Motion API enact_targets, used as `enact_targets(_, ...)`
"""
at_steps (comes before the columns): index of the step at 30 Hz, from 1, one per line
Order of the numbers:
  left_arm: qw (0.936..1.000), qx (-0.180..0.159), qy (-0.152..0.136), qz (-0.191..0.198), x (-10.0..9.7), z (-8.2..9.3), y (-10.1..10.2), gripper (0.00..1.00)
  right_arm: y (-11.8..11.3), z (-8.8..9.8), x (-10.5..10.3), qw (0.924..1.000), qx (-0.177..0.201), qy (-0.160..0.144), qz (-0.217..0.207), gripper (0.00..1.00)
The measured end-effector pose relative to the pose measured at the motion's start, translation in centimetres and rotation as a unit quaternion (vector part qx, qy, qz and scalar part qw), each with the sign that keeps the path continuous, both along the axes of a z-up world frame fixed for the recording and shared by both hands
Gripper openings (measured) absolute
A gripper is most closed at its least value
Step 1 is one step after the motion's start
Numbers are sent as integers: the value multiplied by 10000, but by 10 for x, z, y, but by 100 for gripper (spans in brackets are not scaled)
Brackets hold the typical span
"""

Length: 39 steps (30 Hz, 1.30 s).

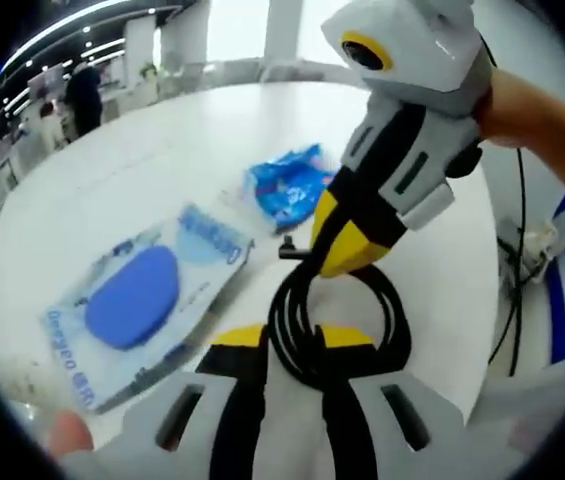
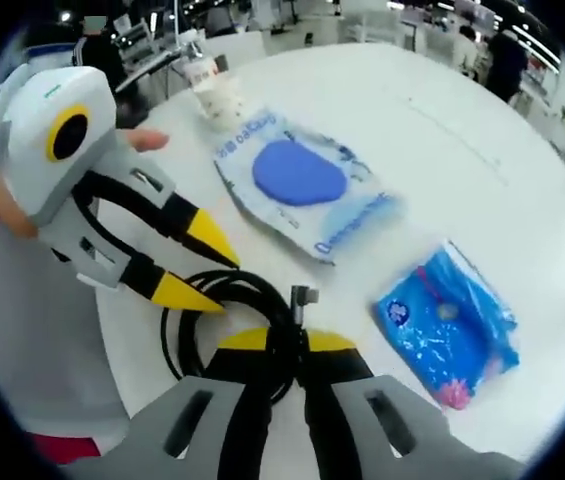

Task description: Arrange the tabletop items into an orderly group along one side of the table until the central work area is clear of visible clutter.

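Note:
A coiled black cable [image 1: 334, 330] [image 2: 224, 300] lies on the white table [image 1: 132, 170] [image 2: 432, 120] near its edge. My right gripper [image 2: 287, 340] is shut on the cable beside its plug [image 2: 303, 297]. The same gripper [image 1: 342, 250] comes down from the upper right in the left gripper view. My left gripper [image 1: 292, 335] [image 2: 202, 268] is open, its jaws on either side of part of the coil. A clear printed packet with a blue oval pad [image 1: 137, 295] [image 2: 300, 172] lies flat nearby. A small blue packet [image 1: 287, 185] [image 2: 447, 325] lies beyond it.
A pale cup [image 2: 212, 90] stands near the table's far rim. A hand [image 1: 532, 110] holds the right gripper. The table edge [image 1: 482, 300] curves close by the cable, with floor and loose wires beyond. People and desks are far behind.

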<state>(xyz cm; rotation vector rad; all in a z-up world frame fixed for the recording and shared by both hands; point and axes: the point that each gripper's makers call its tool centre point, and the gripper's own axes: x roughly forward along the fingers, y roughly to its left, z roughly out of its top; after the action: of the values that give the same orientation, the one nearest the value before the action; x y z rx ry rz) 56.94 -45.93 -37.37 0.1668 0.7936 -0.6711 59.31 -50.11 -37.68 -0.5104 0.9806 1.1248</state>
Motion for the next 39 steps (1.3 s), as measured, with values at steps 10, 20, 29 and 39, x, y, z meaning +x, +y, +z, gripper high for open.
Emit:
enact_targets(10,9998,167,55,-69,5,-13,-1,17,0,-16,4,9999,2,-6,-153,11)
enact_targets(20,9996,236,51,-167,9,-19,-5,19,-4,-22,8,9998,-65,-55,-188,12)
enact_targets(29,9998,120,-2,-145,9,-15,-1,22,-6,-17,12,9993,-108,-219,-299,19)
enact_targets(39,9989,-403,-249,30,2,10,12,25,-4,11,14,9969,199,-567,-500,18)
